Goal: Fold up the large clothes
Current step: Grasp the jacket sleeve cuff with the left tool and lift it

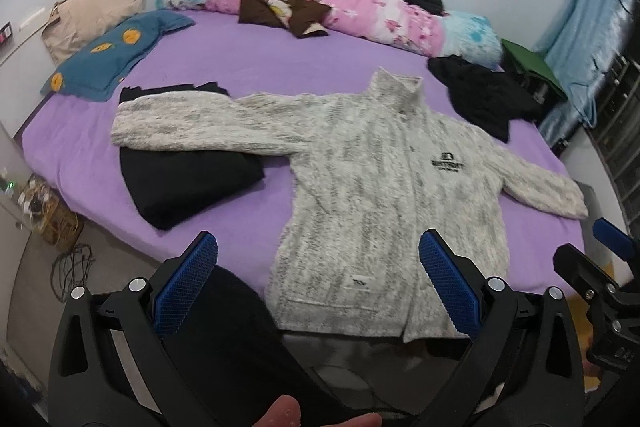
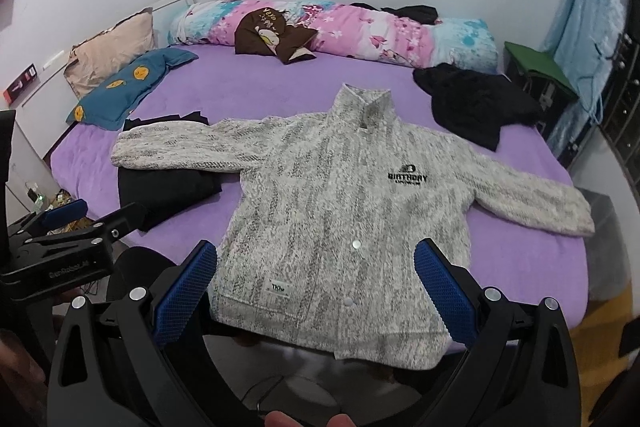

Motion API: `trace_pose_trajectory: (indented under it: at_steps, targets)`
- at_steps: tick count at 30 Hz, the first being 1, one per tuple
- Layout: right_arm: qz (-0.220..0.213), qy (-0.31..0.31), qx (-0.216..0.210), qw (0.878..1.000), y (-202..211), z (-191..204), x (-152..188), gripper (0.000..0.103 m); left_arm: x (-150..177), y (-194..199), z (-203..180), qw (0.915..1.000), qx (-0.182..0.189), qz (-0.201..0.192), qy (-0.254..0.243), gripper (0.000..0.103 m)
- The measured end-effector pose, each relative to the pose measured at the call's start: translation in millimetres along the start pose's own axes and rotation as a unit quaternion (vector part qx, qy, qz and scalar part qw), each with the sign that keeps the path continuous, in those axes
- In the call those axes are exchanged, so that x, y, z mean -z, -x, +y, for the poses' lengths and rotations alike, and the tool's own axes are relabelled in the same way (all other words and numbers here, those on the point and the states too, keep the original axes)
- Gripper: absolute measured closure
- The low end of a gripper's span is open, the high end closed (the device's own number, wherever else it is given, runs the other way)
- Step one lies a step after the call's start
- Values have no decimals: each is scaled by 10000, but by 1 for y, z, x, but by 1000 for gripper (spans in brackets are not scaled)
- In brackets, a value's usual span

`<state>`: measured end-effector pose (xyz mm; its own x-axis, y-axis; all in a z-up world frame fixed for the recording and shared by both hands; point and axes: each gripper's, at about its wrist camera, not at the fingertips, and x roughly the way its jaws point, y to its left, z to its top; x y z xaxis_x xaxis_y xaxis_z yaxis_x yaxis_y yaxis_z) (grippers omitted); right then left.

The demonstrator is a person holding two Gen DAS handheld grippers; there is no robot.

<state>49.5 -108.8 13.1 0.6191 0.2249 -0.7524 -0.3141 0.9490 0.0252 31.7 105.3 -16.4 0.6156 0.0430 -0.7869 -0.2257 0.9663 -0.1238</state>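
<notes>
So far no fold shows on the grey fleece jacket (image 2: 344, 211): it lies flat and front-up across the middle of the frame on the purple bed (image 2: 248, 83), both sleeves spread out to the sides, hem at the near edge. The left gripper (image 1: 318, 281) and right gripper (image 2: 316, 287) hover at the lower centre of their views, fingers wide apart and holding nothing. Folded black clothes (image 2: 168, 187) sit under the sleeve at centre left, perhaps done; a crumpled black garment (image 2: 476, 107) at upper right probably waits.
</notes>
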Motion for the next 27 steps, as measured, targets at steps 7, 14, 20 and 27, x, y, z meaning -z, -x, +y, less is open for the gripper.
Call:
trace_pose_trajectory:
  at_steps: [7, 14, 20, 27]
  targets:
    - [-255, 640, -126, 9975, -23, 45, -33, 6, -28, -19, 67, 9967, 200, -130, 773, 6]
    - [-279, 1319, -416, 9900, -64, 106, -61, 6, -62, -52, 164, 9872, -43, -265, 1574, 6]
    - [-398, 1722, -191, 9841, -112, 142, -80, 6, -86, -85, 230, 9779, -217, -200, 2069, 6]
    - [-552, 2529, -112, 9658, -182, 193, -96, 6, -91, -140, 293, 9577, 617, -337, 2792, 6]
